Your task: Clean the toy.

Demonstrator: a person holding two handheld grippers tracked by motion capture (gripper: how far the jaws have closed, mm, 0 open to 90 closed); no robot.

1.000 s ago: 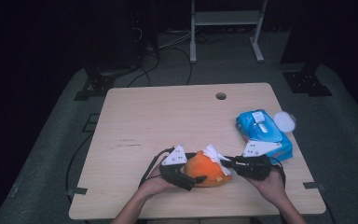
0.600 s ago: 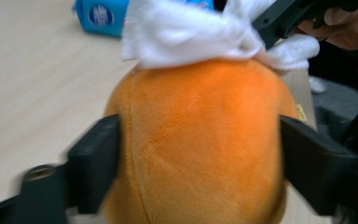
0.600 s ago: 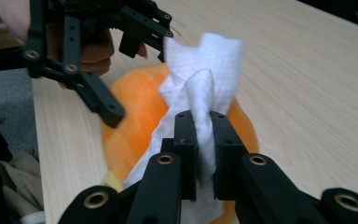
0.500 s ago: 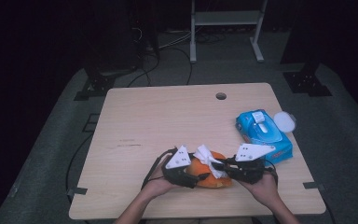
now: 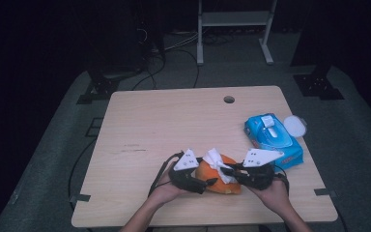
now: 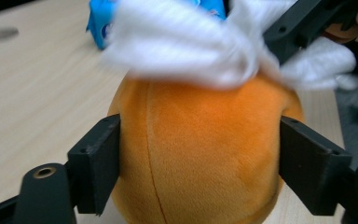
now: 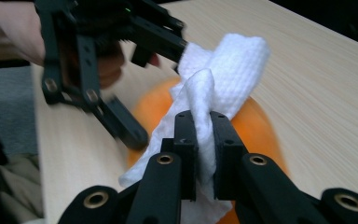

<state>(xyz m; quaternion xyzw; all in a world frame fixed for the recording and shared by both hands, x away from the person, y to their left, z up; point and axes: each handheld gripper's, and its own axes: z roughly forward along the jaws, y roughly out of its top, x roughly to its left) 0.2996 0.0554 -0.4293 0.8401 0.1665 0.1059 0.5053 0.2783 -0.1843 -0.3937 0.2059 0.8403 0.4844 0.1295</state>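
Orange plush, round and seamed like a pumpkin, sits near the front edge of the bench (image 5: 140, 121); this orange plush toy (image 5: 220, 180) is the landmark for everything else. The left gripper (image 6: 200, 168) straddles the toy from its left side; its fingers (image 6: 95, 168) stand either side of the plush with the flanks touching them, and they have just been easing apart after a tighter squeeze, so the hold looks light rather than firm. The right gripper (image 7: 204, 154) comes in from the toy's right; its fingers are pinched narrow on a white wipe (image 7: 223, 74) that drapes over the top of the toy. The wipe's long axis runs across the crown, from the right gripper's fingers toward the left gripper; its free end points that way. The right hand is plainly the nearer one for the wiping stroke; the left only steadies. A blue wipes pack (image 5: 273, 140) lies behind and to the right of the toy, apart from it.
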